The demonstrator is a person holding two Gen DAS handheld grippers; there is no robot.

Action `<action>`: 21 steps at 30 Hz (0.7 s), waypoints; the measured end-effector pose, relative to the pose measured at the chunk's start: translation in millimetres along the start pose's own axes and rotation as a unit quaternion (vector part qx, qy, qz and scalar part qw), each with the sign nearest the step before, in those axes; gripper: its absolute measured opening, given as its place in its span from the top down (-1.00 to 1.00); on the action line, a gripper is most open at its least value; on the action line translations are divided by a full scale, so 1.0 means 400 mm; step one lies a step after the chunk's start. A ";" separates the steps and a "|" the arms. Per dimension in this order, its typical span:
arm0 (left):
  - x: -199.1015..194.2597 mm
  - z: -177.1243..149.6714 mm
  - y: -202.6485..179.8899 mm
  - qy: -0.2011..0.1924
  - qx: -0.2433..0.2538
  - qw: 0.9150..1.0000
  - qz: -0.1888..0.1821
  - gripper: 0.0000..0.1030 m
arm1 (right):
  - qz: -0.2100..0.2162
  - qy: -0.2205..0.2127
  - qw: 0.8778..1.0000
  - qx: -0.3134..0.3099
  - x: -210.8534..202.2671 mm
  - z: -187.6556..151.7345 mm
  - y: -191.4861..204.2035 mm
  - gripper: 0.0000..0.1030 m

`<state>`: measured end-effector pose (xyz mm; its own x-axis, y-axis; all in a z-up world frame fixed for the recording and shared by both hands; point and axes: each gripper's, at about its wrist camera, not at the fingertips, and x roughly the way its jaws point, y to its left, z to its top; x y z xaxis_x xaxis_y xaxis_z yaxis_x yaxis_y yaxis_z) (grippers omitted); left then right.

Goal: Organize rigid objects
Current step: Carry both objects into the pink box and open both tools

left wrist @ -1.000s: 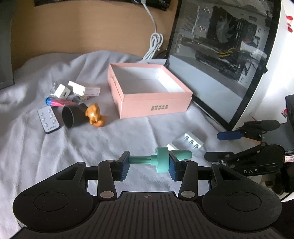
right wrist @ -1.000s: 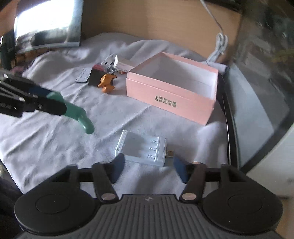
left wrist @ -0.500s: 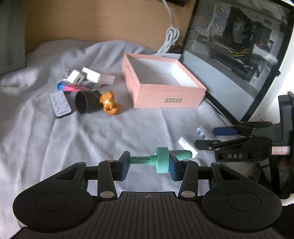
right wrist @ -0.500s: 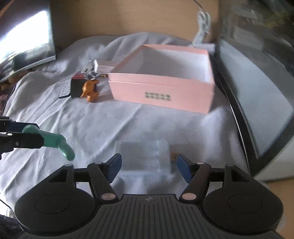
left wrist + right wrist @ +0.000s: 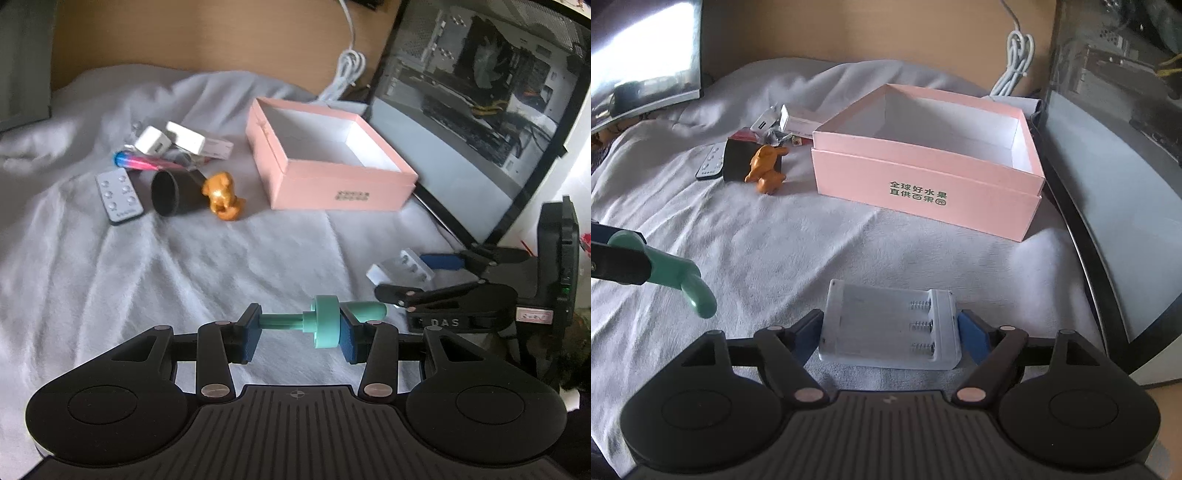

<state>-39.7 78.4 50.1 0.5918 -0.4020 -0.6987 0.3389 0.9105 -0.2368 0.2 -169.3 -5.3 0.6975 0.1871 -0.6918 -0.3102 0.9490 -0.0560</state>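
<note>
While a rumpled white sheet (image 5: 110, 280) covers everything underfoot, a glass-sided PC case (image 5: 476, 110) leans in on the right, its panel glossy and dark-framed. Next in size is the pink box (image 5: 923, 184), square, matte cardboard, white inside, open on top, with green lettering on its front wall; nothing shows inside it. Left of the box lies a small heap: a black cup (image 5: 166, 194) tipped on its side, mouth towards the left camera, a grey remote (image 5: 119, 196) flat beside it, two white chargers (image 5: 170, 139) behind, and a glossy orange figurine (image 5: 221, 192) just right of the cup. A coiled white cable (image 5: 1015, 59) hangs at the wooden back wall.

Low and level over the sheet, the right gripper (image 5: 892, 338) has its blue pads pressed to both ends of a pale plastic battery holder (image 5: 890, 328), rectangular, three spring slots showing; whether it rests on the cloth I cannot tell. The left gripper (image 5: 297, 332), held level nearby on its left, is closed partway onto a smooth green plastic toy (image 5: 325, 325): a thin rod, a fat disc, and a curved rounded nose sticking out past the right pad, clear of the sheet
</note>
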 end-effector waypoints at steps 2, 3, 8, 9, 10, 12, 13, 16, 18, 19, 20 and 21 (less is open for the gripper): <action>0.009 -0.003 -0.010 0.011 0.013 1.000 -0.009 0.08 | 0.001 0.005 1.000 -0.011 -0.003 0.002 0.003 -0.51; 0.012 -0.006 -0.017 0.015 0.022 1.000 -0.013 0.08 | 0.007 0.010 1.000 -0.009 -0.007 0.004 0.000 -0.51; 0.011 -0.003 -0.062 0.023 0.057 0.997 -0.037 0.08 | 0.023 0.003 1.000 -0.021 -0.070 0.014 -0.017 -0.51; 0.006 0.004 -0.070 0.022 0.063 0.997 -0.043 0.08 | 0.023 -0.002 0.999 -0.026 -0.089 0.017 -0.021 -0.51; -0.001 0.012 -0.079 0.019 0.070 0.996 -0.049 0.08 | 0.022 -0.010 0.999 -0.032 -0.113 0.021 -0.026 -0.51; -0.024 0.039 -0.103 0.005 0.091 0.994 -0.062 0.08 | 0.023 -0.030 0.998 -0.042 -0.162 0.032 -0.036 -0.51; -0.033 0.052 -0.112 -0.002 0.100 0.993 -0.066 0.08 | 0.022 -0.042 0.998 -0.047 -0.189 0.040 -0.041 -0.51; -0.062 0.118 -0.132 -0.032 0.120 0.989 -0.075 0.08 | 0.017 -0.079 0.995 -0.058 -0.257 0.071 -0.053 -0.51; -0.066 0.169 -0.136 -0.052 0.121 0.988 -0.076 0.08 | 0.008 -0.105 0.992 -0.064 -0.288 0.100 -0.055 -0.51; -0.064 0.196 -0.138 -0.062 0.121 0.988 -0.072 0.08 | 0.001 -0.118 0.991 -0.068 -0.298 0.117 -0.055 -0.51; -0.061 0.232 -0.137 -0.076 0.118 0.988 -0.067 0.08 | -0.004 -0.127 0.989 -0.073 -0.303 0.132 -0.054 -0.51; -0.057 0.262 -0.137 -0.089 0.117 0.987 -0.062 0.08 | -0.011 -0.136 0.988 -0.077 -0.305 0.150 -0.054 -0.51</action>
<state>4.8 27.5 149.7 0.6469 -0.5387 -0.5397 0.5643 0.8142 -0.1362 -39.3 -197.4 123.6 0.8463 0.2490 -0.4709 -0.3735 0.9077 -0.1914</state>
